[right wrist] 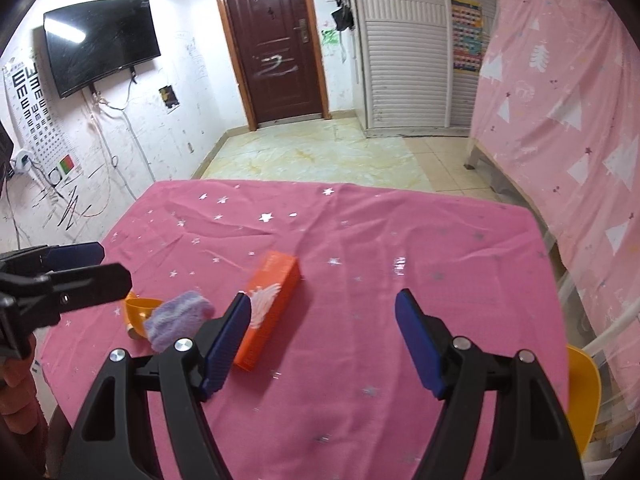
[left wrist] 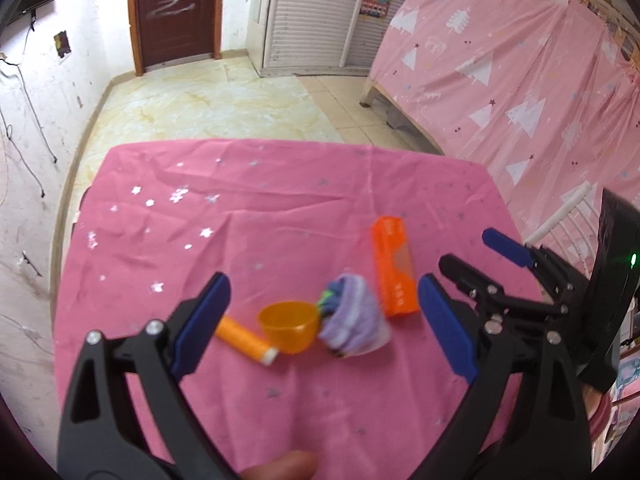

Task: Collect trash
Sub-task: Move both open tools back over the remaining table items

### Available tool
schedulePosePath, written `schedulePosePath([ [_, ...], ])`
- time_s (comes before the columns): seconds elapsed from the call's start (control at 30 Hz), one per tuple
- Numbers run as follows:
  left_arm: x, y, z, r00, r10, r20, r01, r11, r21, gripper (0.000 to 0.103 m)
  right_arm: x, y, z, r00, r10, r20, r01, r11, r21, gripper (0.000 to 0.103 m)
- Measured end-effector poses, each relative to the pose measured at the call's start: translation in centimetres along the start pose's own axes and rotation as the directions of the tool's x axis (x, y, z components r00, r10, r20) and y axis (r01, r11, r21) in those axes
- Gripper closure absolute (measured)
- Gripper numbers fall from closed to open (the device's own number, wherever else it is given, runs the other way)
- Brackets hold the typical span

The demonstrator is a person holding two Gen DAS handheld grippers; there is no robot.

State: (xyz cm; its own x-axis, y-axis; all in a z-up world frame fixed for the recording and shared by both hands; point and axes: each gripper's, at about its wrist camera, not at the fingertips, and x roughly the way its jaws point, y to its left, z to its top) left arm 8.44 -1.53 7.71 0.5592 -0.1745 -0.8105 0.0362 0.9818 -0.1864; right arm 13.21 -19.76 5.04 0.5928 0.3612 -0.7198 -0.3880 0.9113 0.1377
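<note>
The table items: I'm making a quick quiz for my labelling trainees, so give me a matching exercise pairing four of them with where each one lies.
Things:
1. orange box
2. orange cup
3. purple cloth bundle
4. orange tube

Places, as the left wrist view shows them:
A. leftmost, partly behind the left gripper's finger
B. between the tube and the bundle
C. farthest right of the four
D. between the cup and the box

Pairs: 1-C, 2-B, 3-D, 4-A
</note>
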Motion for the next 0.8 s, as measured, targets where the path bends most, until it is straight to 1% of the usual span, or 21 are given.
schedulePosePath([
  [0.2,-0.5,1.9,-1.6,1.0,0.016,-0.002,-0.016,0.999,0.027,0.013,1.5,1.8,0.7,1.0,0.014,-0.022,-0.014,1.0,-0.013,0.035],
  [0.4,-0.6,3.3,-2.9,1.0,0.019,-0.009,-0.018,0.998,0.054,0.013,2.7,2.9,0.7,0.999,0.007,-0.039,-0.007,1.0,-0.014,0.035],
  [0.5,-0.2,3.7,-3.3,1.0,0.013,-0.026,-0.012,0.998,0.055,0.019,3.4,3.4,0.7,0.999,0.005,-0.05,-0.006,1.0,-0.014,0.035],
  [0.6,0.2,4.3,-3.7,0.999,0.028,-0.04,-0.026,0.998,0.062,0.024,4.0,3.6,0.8,0.998,-0.001,-0.061,0.0,1.0,-0.009,0.035],
  [0.73,0.9,5.5,-4.2,0.997,0.054,-0.06,-0.052,0.998,0.04,0.029,4.8,4.0,0.7,0.997,-0.01,-0.076,0.01,1.0,-0.008,0.035],
  [0.8,1.3,6.0,-4.3,0.995,0.059,-0.078,-0.057,0.998,0.028,0.033,5.2,4.1,0.6,0.996,-0.014,-0.086,0.013,1.0,-0.008,0.036],
])
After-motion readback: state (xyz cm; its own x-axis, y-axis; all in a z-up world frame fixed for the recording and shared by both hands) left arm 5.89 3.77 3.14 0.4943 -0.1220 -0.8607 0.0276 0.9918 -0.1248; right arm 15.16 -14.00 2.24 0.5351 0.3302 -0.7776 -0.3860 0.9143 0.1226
